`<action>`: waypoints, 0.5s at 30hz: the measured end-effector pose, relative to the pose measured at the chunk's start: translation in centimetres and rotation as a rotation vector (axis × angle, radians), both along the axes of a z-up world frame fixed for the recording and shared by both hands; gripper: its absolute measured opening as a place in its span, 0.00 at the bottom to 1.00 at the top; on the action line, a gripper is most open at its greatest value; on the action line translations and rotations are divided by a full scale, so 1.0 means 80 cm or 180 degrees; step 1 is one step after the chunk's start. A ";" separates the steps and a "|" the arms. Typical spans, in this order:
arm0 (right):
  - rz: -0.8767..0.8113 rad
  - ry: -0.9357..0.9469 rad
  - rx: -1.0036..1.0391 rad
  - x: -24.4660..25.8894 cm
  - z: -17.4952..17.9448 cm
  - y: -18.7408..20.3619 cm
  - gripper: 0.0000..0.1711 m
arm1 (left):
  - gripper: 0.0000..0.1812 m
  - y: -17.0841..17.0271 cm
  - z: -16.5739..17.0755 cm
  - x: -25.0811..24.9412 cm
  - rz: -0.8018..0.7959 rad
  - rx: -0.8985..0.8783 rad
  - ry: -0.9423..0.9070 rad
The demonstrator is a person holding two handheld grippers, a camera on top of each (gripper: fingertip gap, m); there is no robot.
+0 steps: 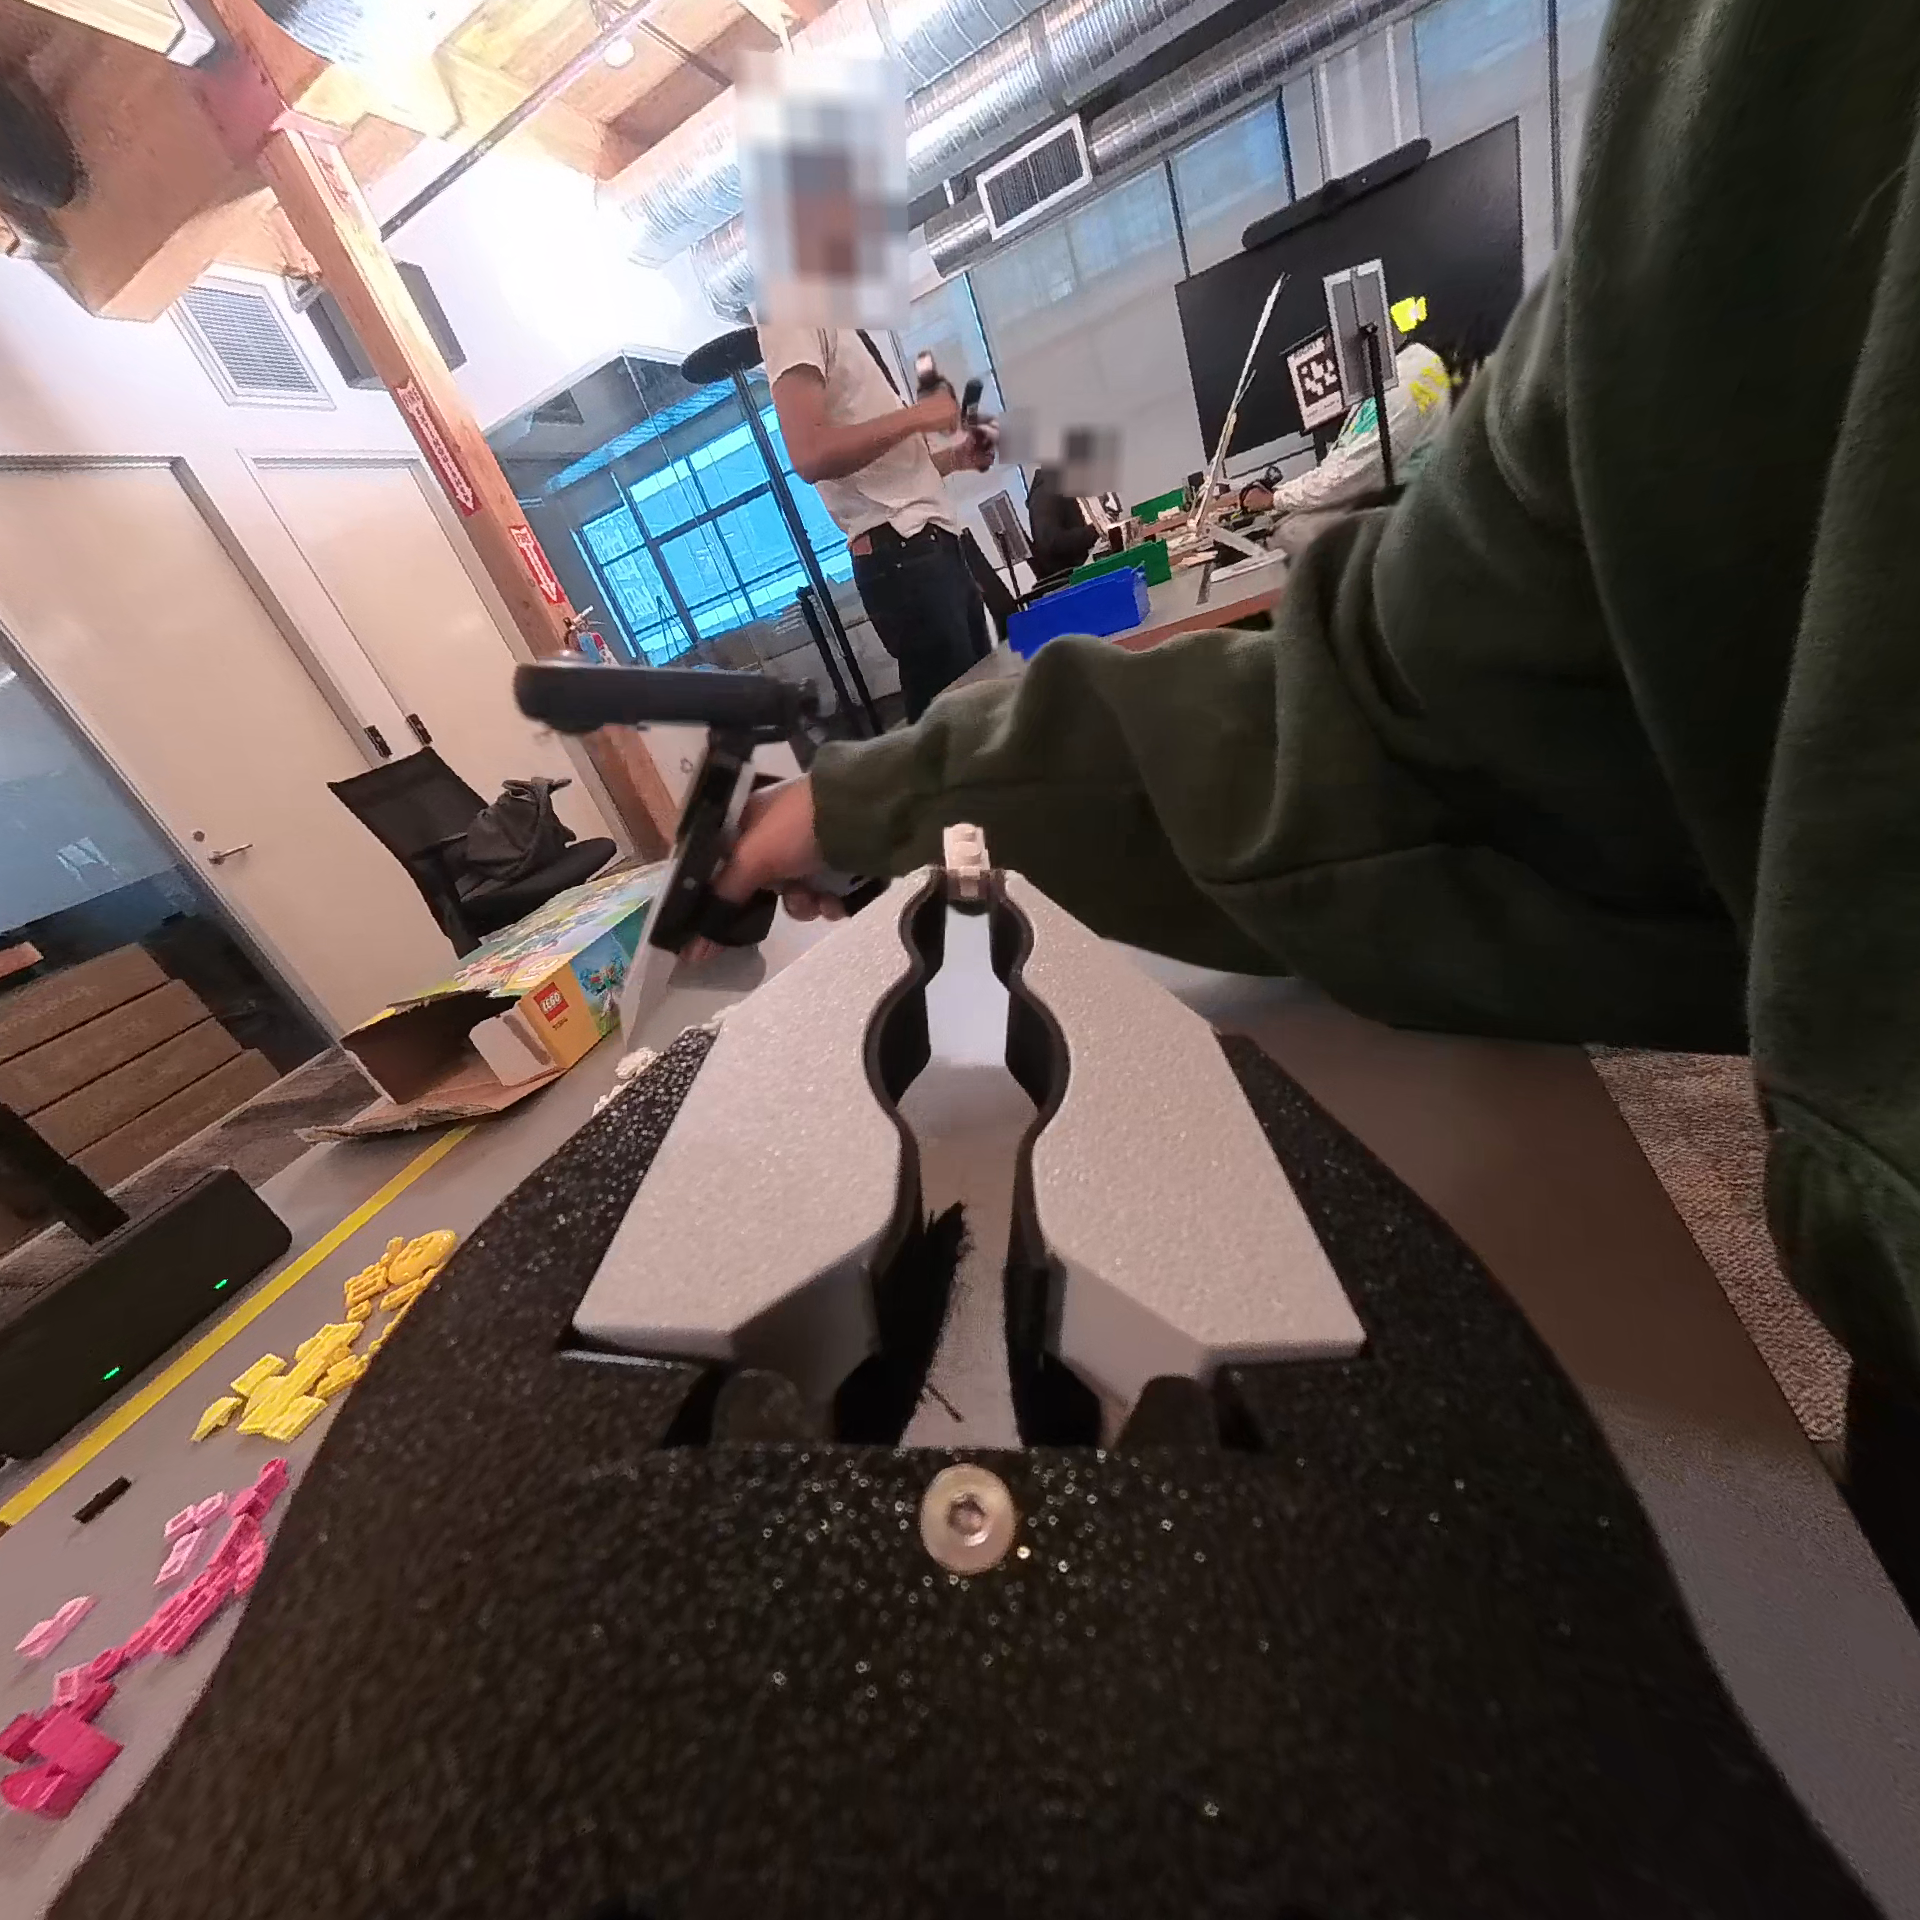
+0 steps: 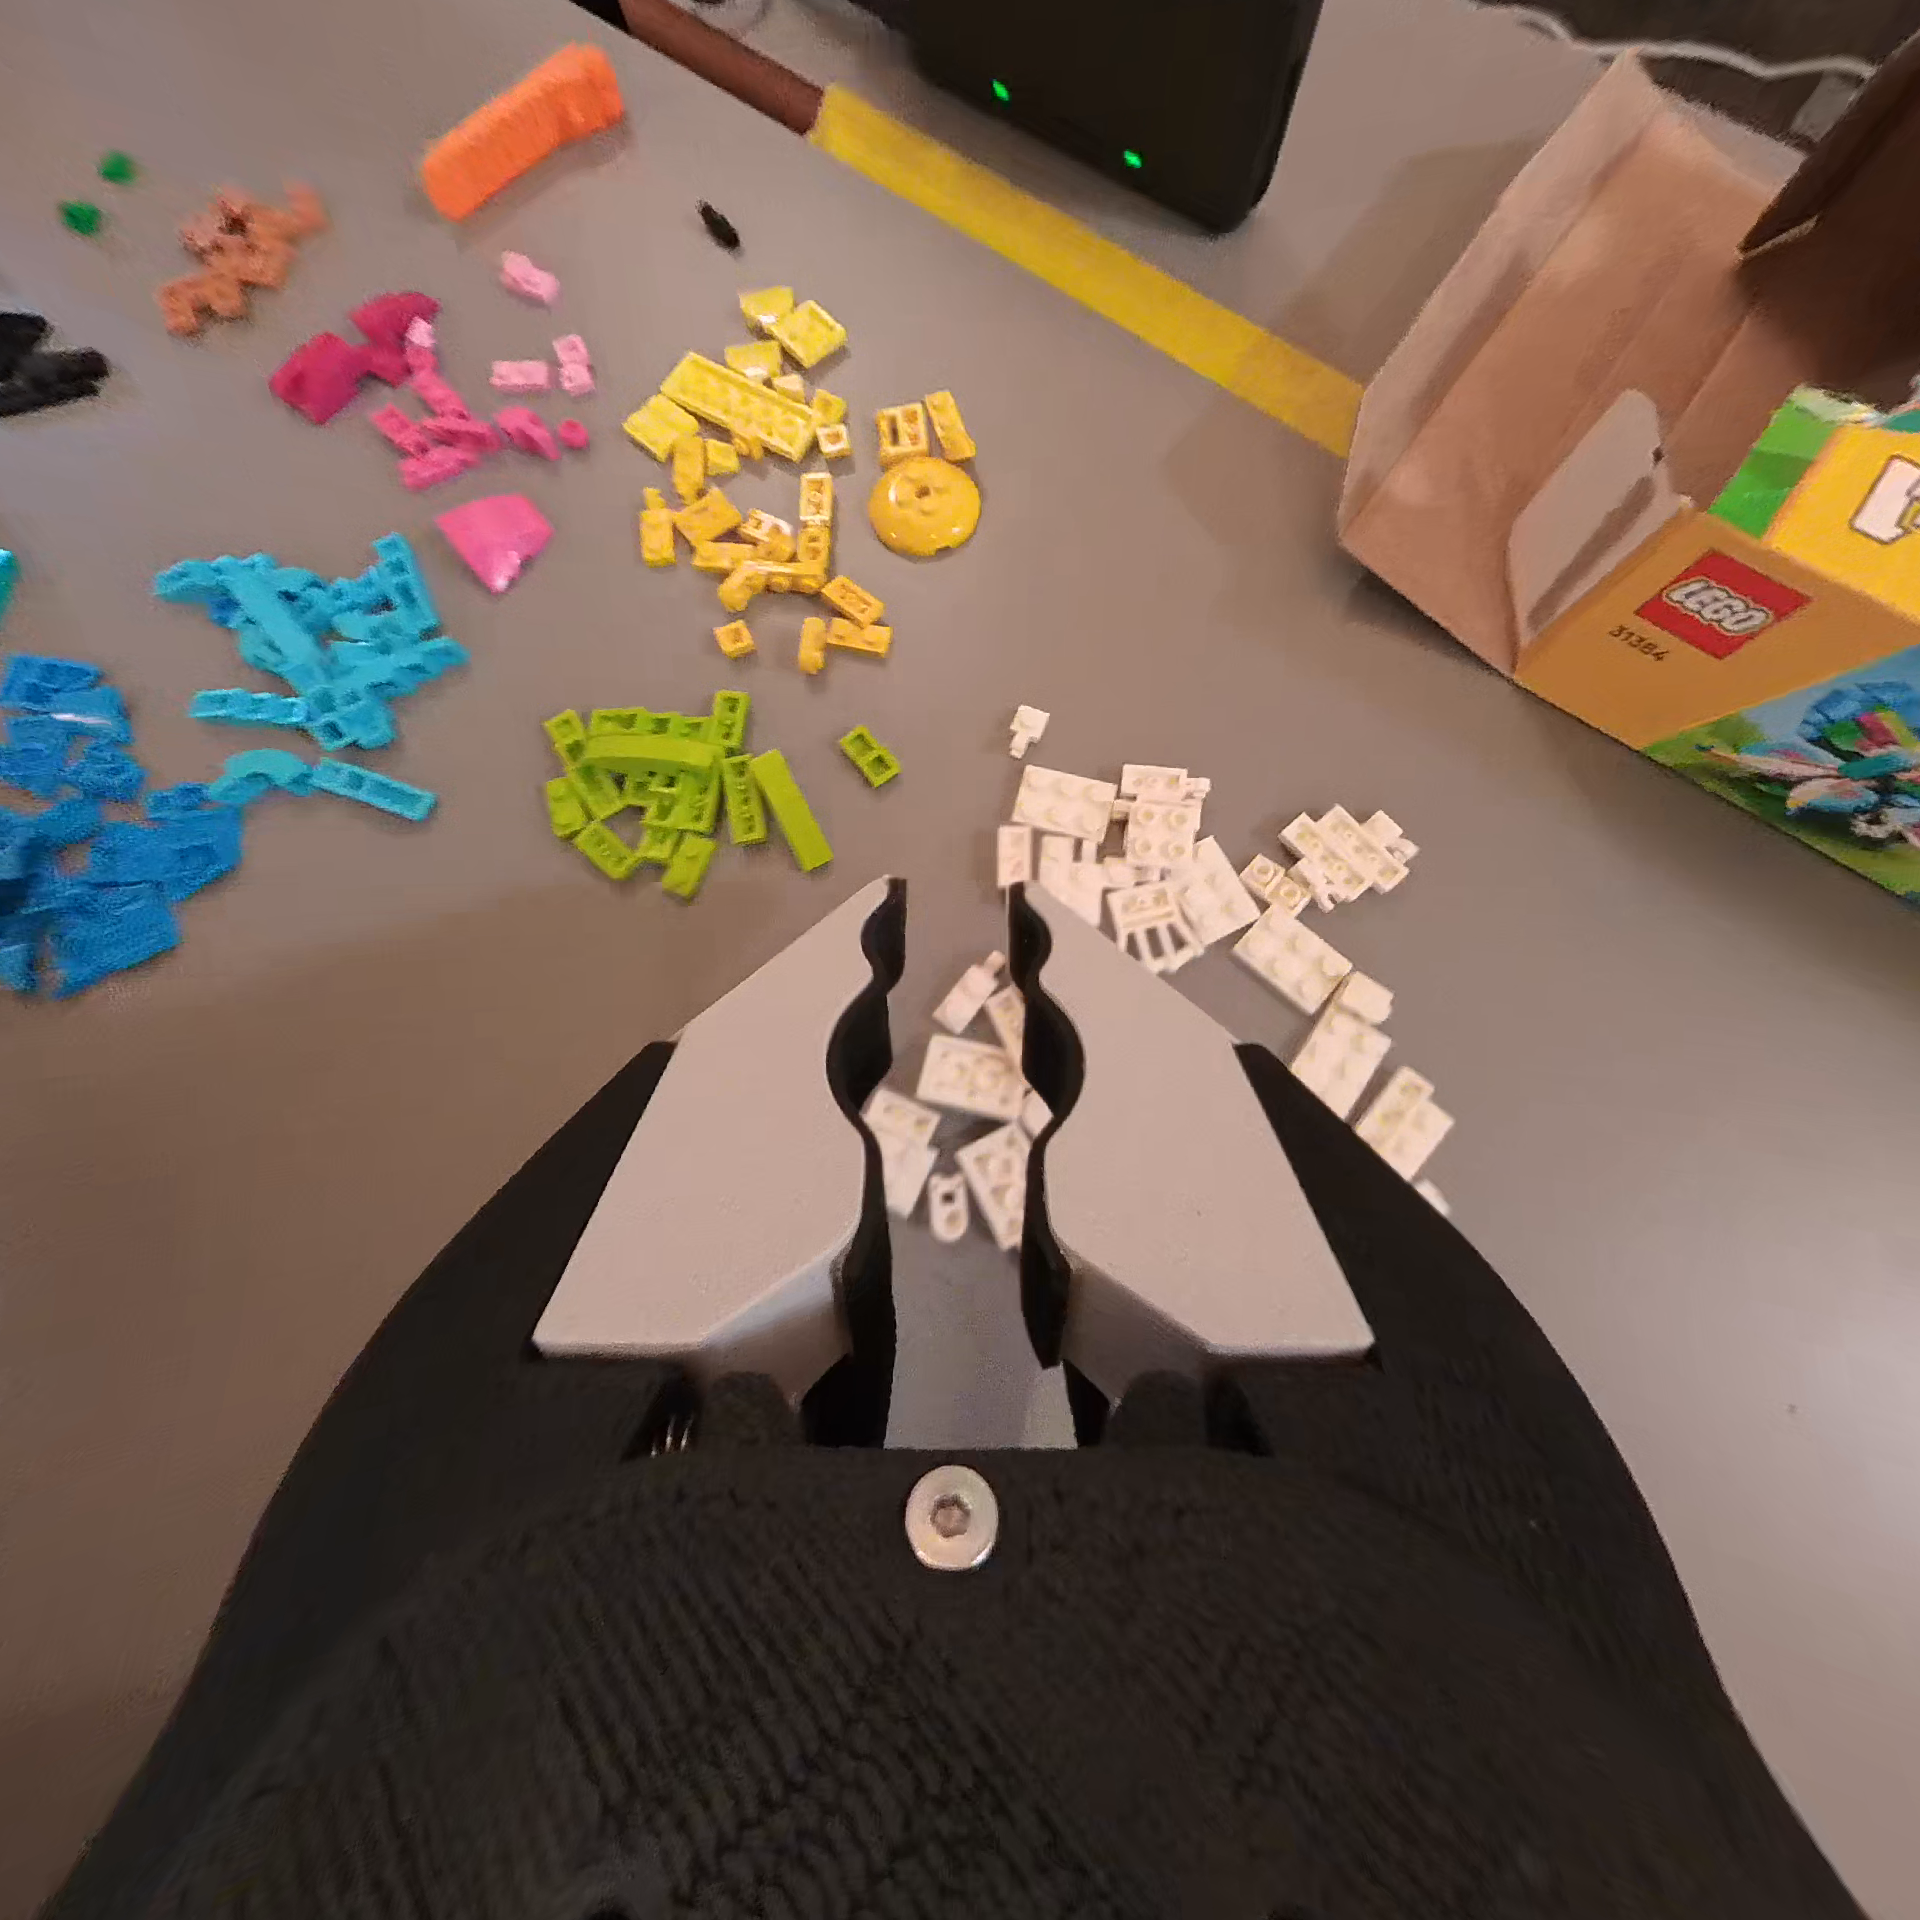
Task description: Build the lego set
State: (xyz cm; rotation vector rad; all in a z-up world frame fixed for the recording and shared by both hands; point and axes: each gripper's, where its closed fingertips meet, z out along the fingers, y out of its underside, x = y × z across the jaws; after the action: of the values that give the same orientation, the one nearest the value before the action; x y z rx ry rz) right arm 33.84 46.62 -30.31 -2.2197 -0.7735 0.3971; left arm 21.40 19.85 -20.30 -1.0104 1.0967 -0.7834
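Right wrist view: right gripper [image 2: 954,904] hovering part-open, empty, over loose white plastic plates [image 2: 1164,883]; left gripper [image 1: 964,883] pinching small white stacked bricks [image 1: 966,857] — build barely beginning, coloured piles unsorted into model.

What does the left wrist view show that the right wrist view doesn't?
Left wrist view only: the left gripper shut on a small white piece, held up off the table; the right gripper from outside, in a hand with a green sleeve; people behind.

Right wrist view only: the right gripper open above the white pile, plus green, blue and orange bricks.

Both: yellow pile, pink pile, box, grey table.
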 end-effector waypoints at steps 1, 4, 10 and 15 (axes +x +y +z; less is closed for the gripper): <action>0.0002 0.0040 0.0006 0.001 0.003 -0.011 0.11 | 0.03 0.000 0.000 0.000 -0.0006 -0.0008 -0.0002; 0.0004 -0.0056 -0.0060 0.014 -0.008 -0.043 0.11 | 0.03 0.000 0.000 0.000 -0.0018 -0.0024 -0.0006; 0.0096 -0.0162 -0.0190 0.029 -0.044 -0.092 0.14 | 0.02 -0.003 0.000 0.001 -0.0047 -0.0016 0.0000; 0.0122 -0.0122 -0.0050 0.027 -0.052 -0.101 0.14 | 0.02 -0.003 -0.002 0.003 -0.0062 -0.0028 0.0021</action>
State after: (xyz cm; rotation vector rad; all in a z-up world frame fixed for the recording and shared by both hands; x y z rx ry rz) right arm 36.01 38.52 -34.46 -2.2358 -0.8368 0.3816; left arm 21.63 19.58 -20.45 -1.0117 1.1110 -0.8018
